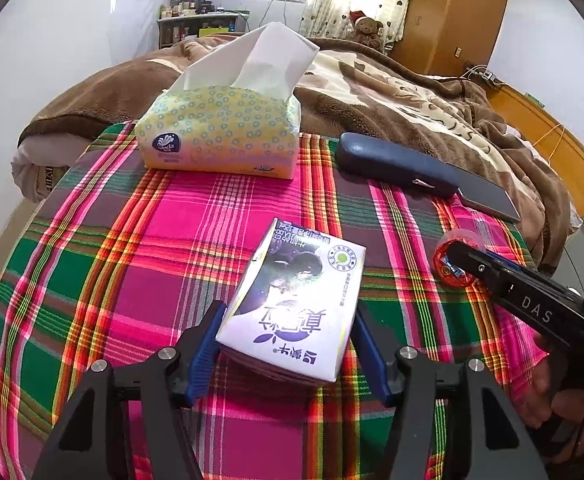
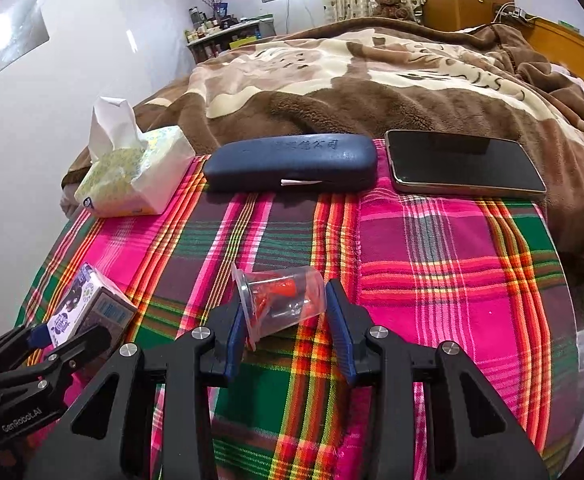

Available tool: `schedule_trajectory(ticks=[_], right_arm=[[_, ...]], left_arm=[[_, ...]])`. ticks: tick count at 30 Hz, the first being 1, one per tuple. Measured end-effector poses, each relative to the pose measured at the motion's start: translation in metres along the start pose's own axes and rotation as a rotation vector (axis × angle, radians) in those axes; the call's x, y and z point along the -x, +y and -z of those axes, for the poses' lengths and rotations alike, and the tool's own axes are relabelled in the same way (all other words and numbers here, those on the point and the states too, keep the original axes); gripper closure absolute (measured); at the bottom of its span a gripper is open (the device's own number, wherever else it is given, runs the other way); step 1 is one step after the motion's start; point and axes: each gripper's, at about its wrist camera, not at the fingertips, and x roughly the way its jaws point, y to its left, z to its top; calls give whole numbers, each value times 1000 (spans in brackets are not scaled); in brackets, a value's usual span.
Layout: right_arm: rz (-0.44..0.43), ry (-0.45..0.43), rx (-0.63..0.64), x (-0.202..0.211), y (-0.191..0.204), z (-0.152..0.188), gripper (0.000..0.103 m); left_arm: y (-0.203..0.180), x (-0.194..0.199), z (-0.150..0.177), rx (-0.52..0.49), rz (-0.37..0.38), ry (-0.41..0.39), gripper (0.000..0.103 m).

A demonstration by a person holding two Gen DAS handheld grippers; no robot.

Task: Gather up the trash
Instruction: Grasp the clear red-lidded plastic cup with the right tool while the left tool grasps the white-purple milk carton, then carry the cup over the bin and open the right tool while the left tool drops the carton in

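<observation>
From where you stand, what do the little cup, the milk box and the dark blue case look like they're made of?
Cup: thin clear plastic, glossy; you see red scraps through its wall.
Milk box: coated paperboard by the look, smooth printed faces and folded creases.
Dark blue case: matte, faintly grained, embossed lettering; probably leatherette over a hard shell, though I can't be sure.

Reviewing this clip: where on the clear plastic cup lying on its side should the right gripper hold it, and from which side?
Grip the clear plastic cup across its round body, pads on opposite walls, coming from the near side and above. It lies tipped over, flanged rim leftward, so the mid-body sits squarely between the right gripper fingers. Thin walls probably need gentle pressure.
</observation>
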Motion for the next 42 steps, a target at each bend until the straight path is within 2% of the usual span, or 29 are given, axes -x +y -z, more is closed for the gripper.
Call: schedule_trajectory(ticks=[8, 11, 20, 30, 42], right_arm=[[-19, -23, -10, 14, -5, 8, 65], [-31, -41, -20, 26, -8, 12, 65], [-33, -103, -39, 69, -22, 22, 65], [0, -186, -70, 125, -55, 42, 65], [56, -259, -115, 182, -109, 69, 65]], left_arm=[[-9, 20, 8, -15, 7, -24, 42], [-20, 30, 12, -40, -4, -41, 42], [-48, 63, 24, -70, 34, -77, 42], [-104, 108, 45, -151, 84, -136, 42], [-184, 139, 71, -259, 192, -162, 42]])
